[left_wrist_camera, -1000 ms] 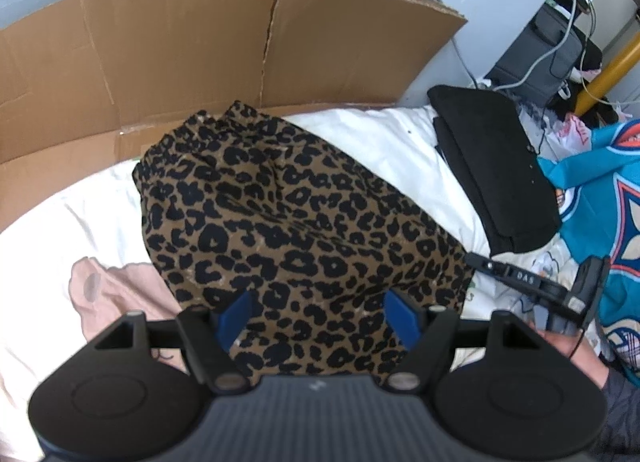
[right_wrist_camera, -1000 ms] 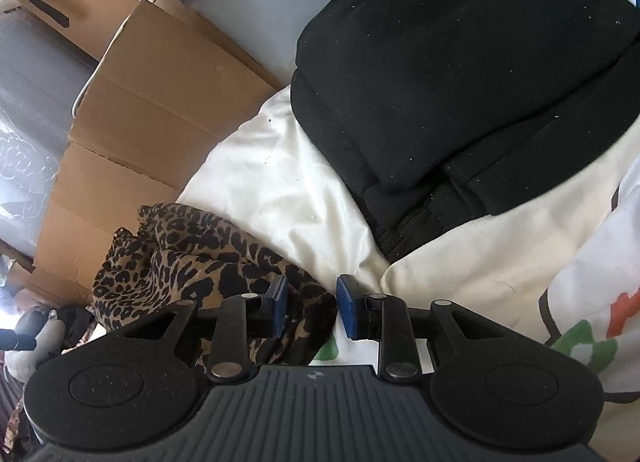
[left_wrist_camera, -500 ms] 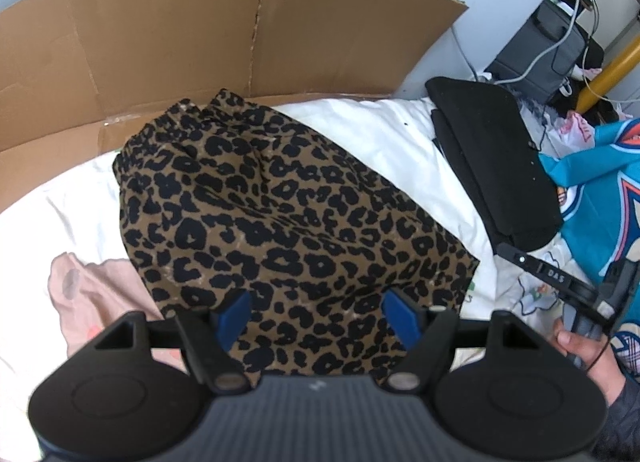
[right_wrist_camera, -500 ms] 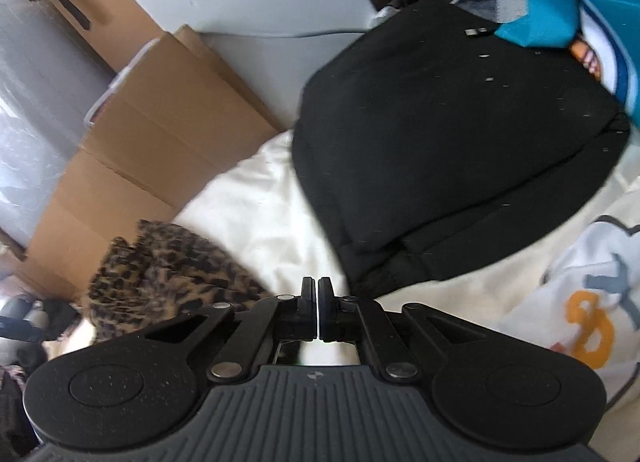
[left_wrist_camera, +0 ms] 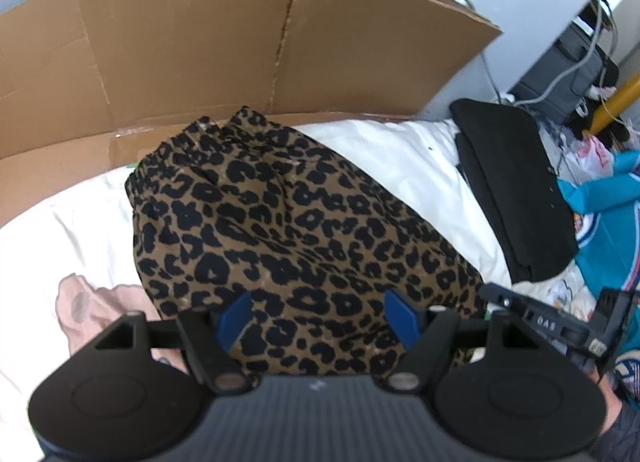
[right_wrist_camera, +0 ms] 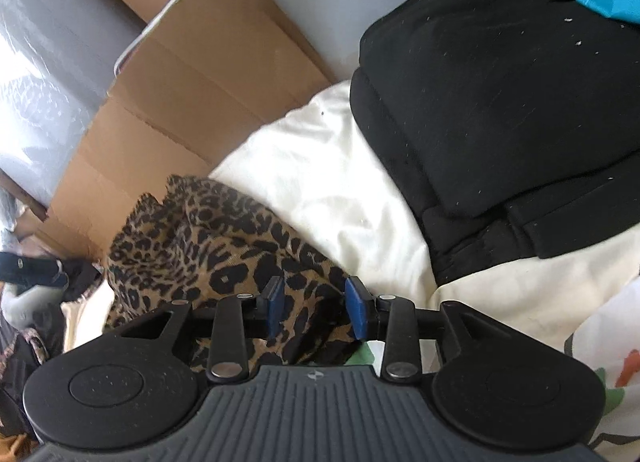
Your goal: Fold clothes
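A leopard-print garment (left_wrist_camera: 288,230) lies folded on a white sheet (left_wrist_camera: 392,158). My left gripper (left_wrist_camera: 320,318) hovers open over its near edge, blue pads wide apart, nothing between them. In the right wrist view the same leopard-print garment (right_wrist_camera: 208,246) lies lower left, and my right gripper (right_wrist_camera: 316,308) stands open over its near right corner, with cloth showing between the blue pads but not pinched. A folded black garment (right_wrist_camera: 500,102) lies to the right on the white sheet (right_wrist_camera: 340,190). The right gripper's body (left_wrist_camera: 560,326) shows at the left view's lower right edge.
A brown cardboard panel (left_wrist_camera: 200,42) stands behind the bed. A pink cloth (left_wrist_camera: 96,310) lies left of the leopard garment. The folded black garment (left_wrist_camera: 516,190) and a teal printed fabric (left_wrist_camera: 608,230) lie to the right. A grey case with cables (left_wrist_camera: 568,74) sits far right.
My right gripper was shut half a second ago and has opened, now lower over the leopard garment's corner. The left gripper stayed open and shifted slightly over the garment.
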The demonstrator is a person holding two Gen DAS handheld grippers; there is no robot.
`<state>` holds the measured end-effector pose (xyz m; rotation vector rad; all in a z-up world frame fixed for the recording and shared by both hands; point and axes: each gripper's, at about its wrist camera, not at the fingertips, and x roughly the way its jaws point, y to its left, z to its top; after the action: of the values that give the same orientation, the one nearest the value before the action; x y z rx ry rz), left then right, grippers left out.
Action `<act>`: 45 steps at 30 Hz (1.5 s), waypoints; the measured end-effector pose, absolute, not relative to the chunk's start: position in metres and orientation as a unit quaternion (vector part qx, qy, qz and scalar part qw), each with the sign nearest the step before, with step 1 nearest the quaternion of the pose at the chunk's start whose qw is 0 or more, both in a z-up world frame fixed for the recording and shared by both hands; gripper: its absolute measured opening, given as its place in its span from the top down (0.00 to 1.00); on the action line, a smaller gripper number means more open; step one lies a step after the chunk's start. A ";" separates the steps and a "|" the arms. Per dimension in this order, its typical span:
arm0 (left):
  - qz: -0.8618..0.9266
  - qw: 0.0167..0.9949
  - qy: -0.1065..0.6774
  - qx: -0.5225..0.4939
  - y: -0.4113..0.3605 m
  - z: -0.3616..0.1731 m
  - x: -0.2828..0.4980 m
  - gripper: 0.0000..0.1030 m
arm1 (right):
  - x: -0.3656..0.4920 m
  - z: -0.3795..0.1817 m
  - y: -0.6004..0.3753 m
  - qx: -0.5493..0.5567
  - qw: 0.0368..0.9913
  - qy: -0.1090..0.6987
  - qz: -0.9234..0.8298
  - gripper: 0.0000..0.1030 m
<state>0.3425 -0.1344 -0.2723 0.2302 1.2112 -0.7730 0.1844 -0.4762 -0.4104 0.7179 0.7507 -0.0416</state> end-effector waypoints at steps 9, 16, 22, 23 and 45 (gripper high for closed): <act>-0.332 0.762 0.549 0.086 -0.158 -0.286 0.369 0.26 | 0.188 -0.422 -0.490 0.397 0.840 0.370 -0.022 0.65; -0.318 0.775 0.538 0.093 -0.199 -0.284 0.402 0.26 | 0.188 -0.423 -0.483 0.385 0.842 0.378 -0.014 0.76; -0.273 0.781 0.547 0.125 -0.231 -0.295 0.438 0.27 | 0.188 -0.419 -0.482 0.361 0.852 0.380 -0.006 0.98; -0.269 0.780 0.551 0.125 -0.234 -0.297 0.442 0.27 | 0.187 -0.418 -0.482 0.361 0.853 0.378 -0.006 0.98; -0.138 0.764 0.626 0.070 -0.237 -0.360 0.474 0.55 | 0.166 -0.396 -0.475 0.357 0.869 0.342 0.018 1.00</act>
<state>0.4743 -0.2366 -0.3603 0.1529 1.3616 -0.2995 0.1664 -0.4749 -0.3960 0.7469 0.7148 0.0379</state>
